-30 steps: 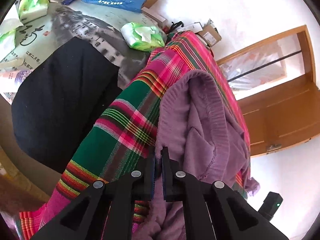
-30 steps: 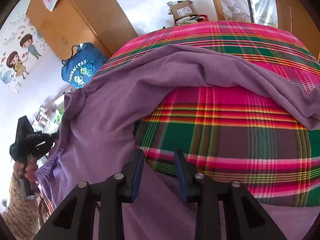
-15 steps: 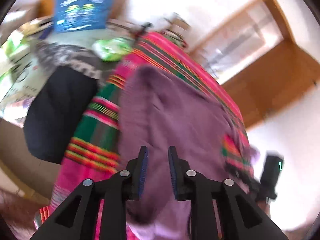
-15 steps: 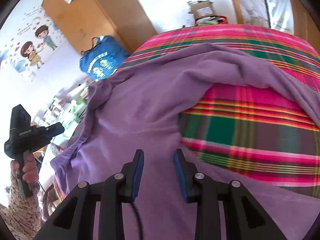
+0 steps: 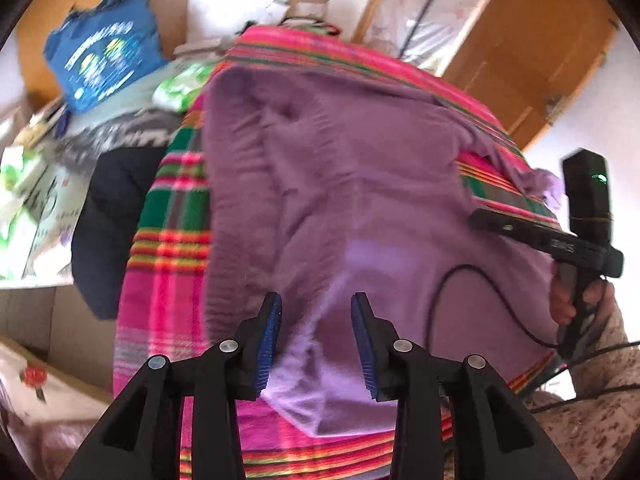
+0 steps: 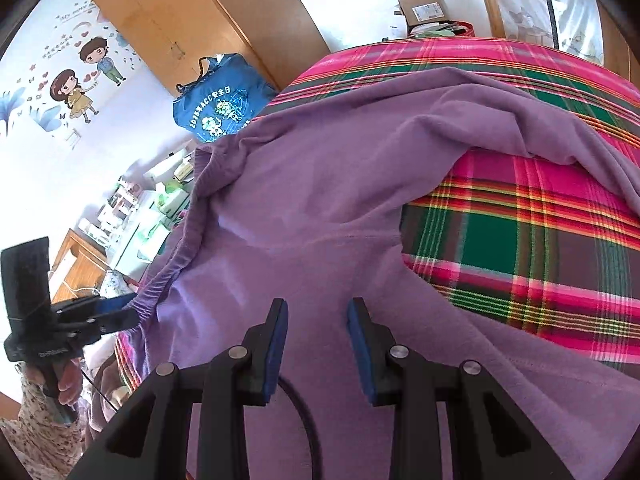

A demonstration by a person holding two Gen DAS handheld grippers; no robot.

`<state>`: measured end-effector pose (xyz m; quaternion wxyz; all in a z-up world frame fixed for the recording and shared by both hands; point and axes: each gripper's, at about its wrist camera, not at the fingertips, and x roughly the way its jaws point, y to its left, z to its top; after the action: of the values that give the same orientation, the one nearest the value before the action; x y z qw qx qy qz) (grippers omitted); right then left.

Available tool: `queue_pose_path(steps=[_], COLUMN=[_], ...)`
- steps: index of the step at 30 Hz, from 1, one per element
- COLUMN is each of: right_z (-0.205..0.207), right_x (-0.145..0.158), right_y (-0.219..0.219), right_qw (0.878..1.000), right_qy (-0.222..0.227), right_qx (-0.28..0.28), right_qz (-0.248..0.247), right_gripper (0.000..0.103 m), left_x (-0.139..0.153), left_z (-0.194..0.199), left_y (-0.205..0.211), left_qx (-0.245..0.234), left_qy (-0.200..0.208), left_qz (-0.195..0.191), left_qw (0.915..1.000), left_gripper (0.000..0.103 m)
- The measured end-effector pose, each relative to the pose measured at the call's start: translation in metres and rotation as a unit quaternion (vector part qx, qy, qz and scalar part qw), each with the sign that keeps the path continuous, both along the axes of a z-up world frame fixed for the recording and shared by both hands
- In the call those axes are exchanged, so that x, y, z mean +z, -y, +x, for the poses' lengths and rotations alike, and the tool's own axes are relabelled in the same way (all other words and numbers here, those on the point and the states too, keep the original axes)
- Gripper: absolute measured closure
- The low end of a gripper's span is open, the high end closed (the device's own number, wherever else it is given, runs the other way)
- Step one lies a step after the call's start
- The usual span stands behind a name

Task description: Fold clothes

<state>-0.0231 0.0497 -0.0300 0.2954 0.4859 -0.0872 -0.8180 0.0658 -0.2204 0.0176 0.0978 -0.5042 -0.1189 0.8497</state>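
Across the plaid bedspread (image 6: 540,248) lies the purple knit sweater (image 6: 312,200), spread out so I can fold it flat; it covers most of the cover's near half, one long sleeve (image 6: 540,128) trailing toward the far right edge, ribbed hem (image 6: 192,232) running along the left edge; in the left wrist view the same purple knit sweater (image 5: 340,184) is blurred but plainly lying on the plaid bedspread (image 5: 168,208), not lifted.

My left gripper (image 5: 316,340) is opening, blue pads well apart; cloth sits under the gap but neither pad presses it, so I judge it has nothing pinched; from the right wrist view the left gripper (image 6: 116,312) sits just beside the hem at the left edge, held by a hand (image 6: 60,380) in a floral sleeve (image 6: 36,432).

My right gripper (image 6: 318,344) is spread too, hovering over the sweater's near part, nothing between the pads; a black cable (image 6: 300,400) loops beneath it on the fabric.

Both tools parked at opposite sides probably so I can pick fresh grip points; sleeve is not yet folded in, so folding is early.

Off the left edge: a blue printed bag (image 6: 224,100), a dark garment (image 5: 112,216), cluttered packets; none matter; risk is the cable snagging in a fold.
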Motion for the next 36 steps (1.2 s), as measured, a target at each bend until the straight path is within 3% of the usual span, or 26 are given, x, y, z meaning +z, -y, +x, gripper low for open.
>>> queue_pose_path(steps=[4, 7, 9, 13, 26, 32, 36], right_z=[0.001, 0.002, 0.002, 0.001, 0.006, 0.010, 0.015], right_x=[0.000, 0.000, 0.000, -0.001, 0.016, 0.037, 0.032], right_y=[0.001, 0.002, 0.002, 0.003, -0.011, -0.049, -0.066], right_qw=[1.000, 1.000, 1.000, 1.000, 1.000, 0.996, 0.995], right_qy=[0.000, 0.000, 0.001, 0.004, -0.022, -0.053, -0.040], right_qx=[0.000, 0.000, 0.000, -0.003, -0.015, -0.057, -0.063], right_qz=[-0.001, -0.002, -0.004, -0.004, 0.007, 0.044, 0.070], right_gripper=[0.070, 0.070, 0.070, 0.070, 0.070, 0.070, 0.070], left_x=[-0.008, -0.017, -0.024, -0.034, -0.039, -0.039, -0.039], left_z=[0.008, 0.012, 0.016, 0.025, 0.040, 0.049, 0.056], left_y=[0.033, 0.055, 0.069, 0.076, 0.082, 0.081, 0.080], left_qx=[0.034, 0.072, 0.096, 0.122, 0.146, 0.152, 0.159], left_qy=[0.013, 0.018, 0.022, 0.026, 0.022, 0.022, 0.022], left_qz=[0.070, 0.129, 0.165, 0.189, 0.203, 0.200, 0.197], left_qw=[0.9969, 0.9889, 0.9814, 0.9739, 0.9678, 0.9676, 0.9672], left_gripper=[0.076, 0.087, 0.089, 0.092, 0.093, 0.093, 0.092])
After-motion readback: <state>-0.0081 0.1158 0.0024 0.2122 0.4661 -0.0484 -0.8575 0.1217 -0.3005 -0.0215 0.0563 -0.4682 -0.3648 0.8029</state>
